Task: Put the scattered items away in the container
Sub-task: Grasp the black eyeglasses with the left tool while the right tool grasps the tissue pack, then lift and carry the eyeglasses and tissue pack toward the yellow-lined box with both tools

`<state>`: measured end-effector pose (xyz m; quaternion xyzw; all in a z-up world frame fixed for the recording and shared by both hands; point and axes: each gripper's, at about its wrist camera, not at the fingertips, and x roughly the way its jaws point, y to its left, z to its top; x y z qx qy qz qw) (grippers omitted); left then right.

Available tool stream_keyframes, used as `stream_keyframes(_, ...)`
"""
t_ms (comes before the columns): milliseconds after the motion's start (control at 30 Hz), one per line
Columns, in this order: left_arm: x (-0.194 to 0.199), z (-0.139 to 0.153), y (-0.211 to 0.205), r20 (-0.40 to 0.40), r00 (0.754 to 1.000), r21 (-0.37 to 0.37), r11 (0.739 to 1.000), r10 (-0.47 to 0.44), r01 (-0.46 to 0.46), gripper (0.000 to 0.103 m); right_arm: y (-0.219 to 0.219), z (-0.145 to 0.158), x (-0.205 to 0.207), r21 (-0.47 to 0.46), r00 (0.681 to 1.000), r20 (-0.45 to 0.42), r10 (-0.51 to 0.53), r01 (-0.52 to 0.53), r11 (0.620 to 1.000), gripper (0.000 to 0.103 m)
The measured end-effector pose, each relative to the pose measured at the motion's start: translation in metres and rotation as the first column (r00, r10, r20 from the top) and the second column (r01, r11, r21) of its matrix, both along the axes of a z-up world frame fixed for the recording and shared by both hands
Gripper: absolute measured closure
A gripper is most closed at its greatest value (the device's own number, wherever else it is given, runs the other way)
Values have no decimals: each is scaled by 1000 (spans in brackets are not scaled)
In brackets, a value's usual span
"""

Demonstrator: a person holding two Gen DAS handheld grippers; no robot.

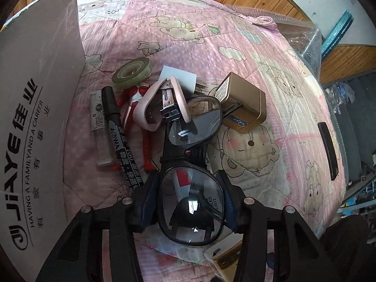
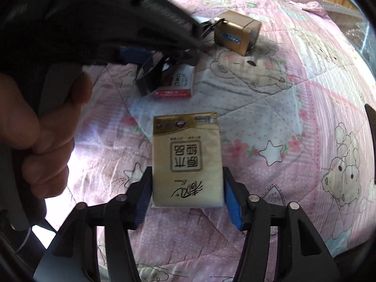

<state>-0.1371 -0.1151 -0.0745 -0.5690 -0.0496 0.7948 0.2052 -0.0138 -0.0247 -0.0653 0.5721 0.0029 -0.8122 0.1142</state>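
- Left wrist view: left hand-held gripper clamps black-framed glasses; only here, stapler, marker, tape roll.
- Right wrist view: right hand-held gripper grips gold tissue pack.

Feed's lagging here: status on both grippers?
Left gripper shut on glasses. Right gripper astride tissue pack, contact unclear. Cardboard box at left, clutter alongside.

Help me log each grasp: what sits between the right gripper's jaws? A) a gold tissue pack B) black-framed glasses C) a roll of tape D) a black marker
A: in the right wrist view the gold tissue pack sits between the jaws of the right gripper, pads flanking its sides.
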Motion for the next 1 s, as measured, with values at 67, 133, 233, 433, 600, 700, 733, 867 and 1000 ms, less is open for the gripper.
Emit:
stream_keyframes(67, 2, 2, -1, -10, 1000, 4, 1000, -7, 7, 53, 10, 1, -3, -41, 999, 6, -34, 35, 999, 49)
stream_keyframes(133, 4, 6, -3, -24, 1000, 8, 1000, -7, 8, 53, 18, 2, -4, -89, 998, 17, -63, 64, 994, 49)
stream_keyframes(233, 8, 13, -10, -30, 1000, 24, 1000, -1, 2, 53, 26, 3, -4, -151, 995, 33, -94, 98, 984, 49)
stream_keyframes(433, 38, 23, -23, -33, 999, -26, 1000, -8, 8, 53, 39, 10, 1, -135, 991, 29, -134, 137, 981, 46)
stream_keyframes(600, 44, 10, -21, -15, 1000, -58, 998, -24, 24, 45, 32, 5, -5, -50, 993, 8, -119, 120, 992, 46)
stream_keyframes(700, 31, 7, -13, -55, 998, -60, 998, -21, 18, 42, 23, 4, -19, -24, 995, -3, -103, 103, 994, 46)
stream_keyframes(733, 27, 2, -9, -51, 998, -57, 997, -46, 43, 43, 23, 1, -22, -24, 995, 1, -102, 102, 994, 46)
stream_keyframes(867, 26, 1, -8, -60, 996, -31, 997, -73, 71, 58, 37, -3, -25, -87, 989, 21, -146, 148, 985, 49)
stream_keyframes(1000, 37, 13, -19, -61, 996, -22, 997, -72, 71, 68, 49, 1, -20, -161, 982, 37, -186, 190, 968, 50)
